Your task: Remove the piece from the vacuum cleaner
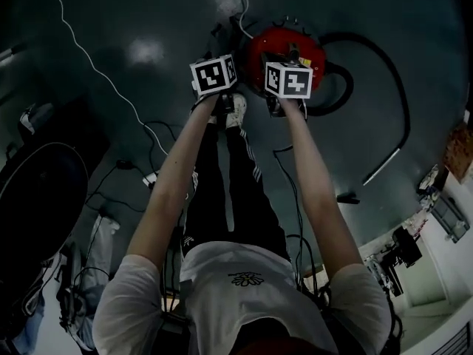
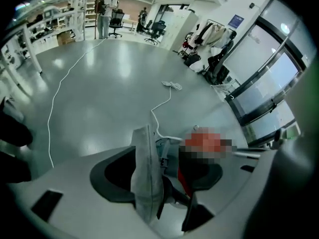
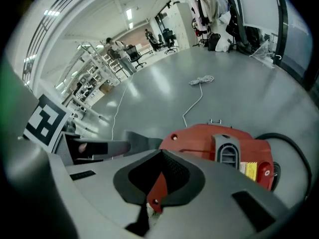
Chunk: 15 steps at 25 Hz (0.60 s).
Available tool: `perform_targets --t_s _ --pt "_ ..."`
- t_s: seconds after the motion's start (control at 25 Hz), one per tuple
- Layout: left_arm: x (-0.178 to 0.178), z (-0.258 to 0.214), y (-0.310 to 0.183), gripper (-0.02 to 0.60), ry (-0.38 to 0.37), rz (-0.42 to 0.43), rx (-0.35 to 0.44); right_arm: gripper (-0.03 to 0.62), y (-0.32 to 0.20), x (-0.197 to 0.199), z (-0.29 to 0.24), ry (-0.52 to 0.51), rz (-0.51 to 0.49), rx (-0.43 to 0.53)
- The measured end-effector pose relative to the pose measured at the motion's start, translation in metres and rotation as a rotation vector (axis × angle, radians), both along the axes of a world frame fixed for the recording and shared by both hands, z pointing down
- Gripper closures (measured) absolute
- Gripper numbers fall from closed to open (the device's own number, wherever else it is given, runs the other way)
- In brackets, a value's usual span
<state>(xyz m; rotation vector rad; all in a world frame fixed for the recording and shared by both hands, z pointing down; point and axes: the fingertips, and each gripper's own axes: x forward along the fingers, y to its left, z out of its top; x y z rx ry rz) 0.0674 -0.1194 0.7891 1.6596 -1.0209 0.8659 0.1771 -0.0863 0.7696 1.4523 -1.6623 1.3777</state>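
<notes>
The red vacuum cleaner [image 1: 284,46] sits on the grey floor just ahead of my feet, and both grippers hang over its near side. In the left gripper view a thin grey-white flat piece [image 2: 147,173] stands upright between the jaws of my left gripper [image 2: 162,183], whose dark pads stand wide apart and do not press on it. My right gripper [image 3: 154,190] is shut on a small red tab [image 3: 157,185] with a rivet, close in front of the vacuum's red body [image 3: 219,143]. From the head view only the marker cubes of the left gripper [image 1: 215,75] and right gripper [image 1: 288,80] show.
A black hose [image 1: 384,72] loops from the vacuum to the right and ends in a metal wand [image 1: 384,165]. A white cord [image 1: 96,69] runs across the floor at the left. A dark round object [image 1: 37,191] and loose cables lie at the left. A person [image 2: 105,9] stands far off.
</notes>
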Motion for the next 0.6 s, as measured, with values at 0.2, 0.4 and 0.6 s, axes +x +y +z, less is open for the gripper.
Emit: perform_targets --t_s 0.2,0.4,0.6 --pt "-0.004 0.025 -0.012 0.330 -0.047 -0.023 -0.033 0.583 0.006 -0.005 0.013 -0.032 -0.022 -0.072" --pt "-0.005 0.047 -0.010 0.331 -0.059 -0.035 -0.113 0.584 0.007 -0.008 0.016 -0.024 0.010 -0.194" --pt "-0.003 0.065 0.000 0.509 0.026 -0.107 -0.275 0.583 0.005 -0.007 0.018 -0.035 -0.039 -0.273"
